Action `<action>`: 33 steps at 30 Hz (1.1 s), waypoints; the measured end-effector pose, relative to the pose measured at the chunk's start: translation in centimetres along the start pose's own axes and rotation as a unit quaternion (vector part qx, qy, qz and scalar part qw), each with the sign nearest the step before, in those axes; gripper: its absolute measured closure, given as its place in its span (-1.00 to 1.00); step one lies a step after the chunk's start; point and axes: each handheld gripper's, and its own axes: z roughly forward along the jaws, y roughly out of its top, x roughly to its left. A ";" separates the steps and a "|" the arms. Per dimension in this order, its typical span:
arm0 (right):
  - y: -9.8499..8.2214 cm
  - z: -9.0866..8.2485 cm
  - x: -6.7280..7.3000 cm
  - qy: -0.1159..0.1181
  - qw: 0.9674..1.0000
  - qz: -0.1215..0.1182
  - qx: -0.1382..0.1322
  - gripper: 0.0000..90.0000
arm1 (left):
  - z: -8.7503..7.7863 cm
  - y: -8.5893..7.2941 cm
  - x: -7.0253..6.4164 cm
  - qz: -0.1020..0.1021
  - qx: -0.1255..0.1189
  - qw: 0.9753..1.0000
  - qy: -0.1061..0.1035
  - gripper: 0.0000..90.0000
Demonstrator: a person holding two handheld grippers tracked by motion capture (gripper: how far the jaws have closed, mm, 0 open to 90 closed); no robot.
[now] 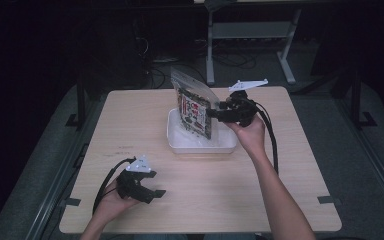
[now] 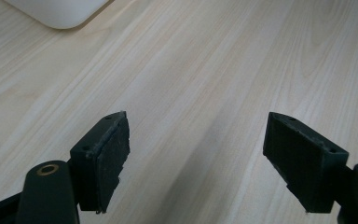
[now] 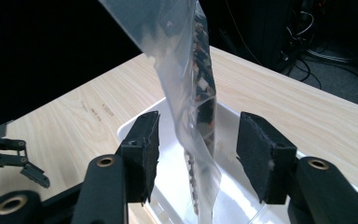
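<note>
Standing apart, the right gripper (image 3: 198, 158) jaws flank, without pressing, a clear plastic bag of printed items (image 3: 191, 93), upright in the white rectangular tray (image 1: 180, 142); left gripper (image 2: 196, 163) released, empty, over the pale wooden table (image 2: 205, 70).

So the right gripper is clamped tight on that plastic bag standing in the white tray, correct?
Not quite. In the right gripper view the right gripper is open: the bag stands between its pads, untouched, in the white tray.
</note>
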 end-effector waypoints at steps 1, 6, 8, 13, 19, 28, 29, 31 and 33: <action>-0.1 -0.2 0.0 0.001 1.000 0.000 -0.001 0.05 | 0.0 0.0 0.0 0.000 0.000 1.000 0.000 -0.51; -0.5 -0.8 -0.2 0.007 1.000 0.006 0.003 0.01 | 0.2 0.1 -0.1 0.001 0.000 1.000 -0.001 -0.51; -0.7 -1.0 -0.2 0.007 1.000 0.007 -0.001 0.00 | 0.2 0.1 -0.1 0.001 0.001 1.000 -0.002 -0.51; -1.4 -1.5 -0.4 0.009 1.000 0.013 0.001 -0.02 | 0.2 0.1 -0.1 0.001 0.001 1.000 -0.001 -0.51; -2.0 -2.3 -0.6 0.013 1.000 0.019 0.000 -0.05 | 0.3 0.1 -0.1 0.000 0.001 1.000 -0.002 -0.51; -3.1 -3.5 -0.6 0.023 0.999 0.030 -0.001 -0.12 | 0.3 0.0 -0.1 0.001 0.003 1.000 -0.002 -0.51; -3.2 -3.7 -0.6 0.023 0.999 0.029 -0.002 -0.13 | 0.3 0.0 -0.1 0.001 0.003 1.000 -0.002 -0.51; -3.4 -4.0 -0.5 0.026 0.999 0.030 -0.002 -0.13 | 0.3 0.0 -0.1 0.001 0.003 1.000 -0.002 -0.51; -3.6 -4.2 -0.4 0.027 0.999 0.029 -0.001 -0.14 | 0.3 0.0 -0.1 0.001 0.003 1.000 -0.002 -0.51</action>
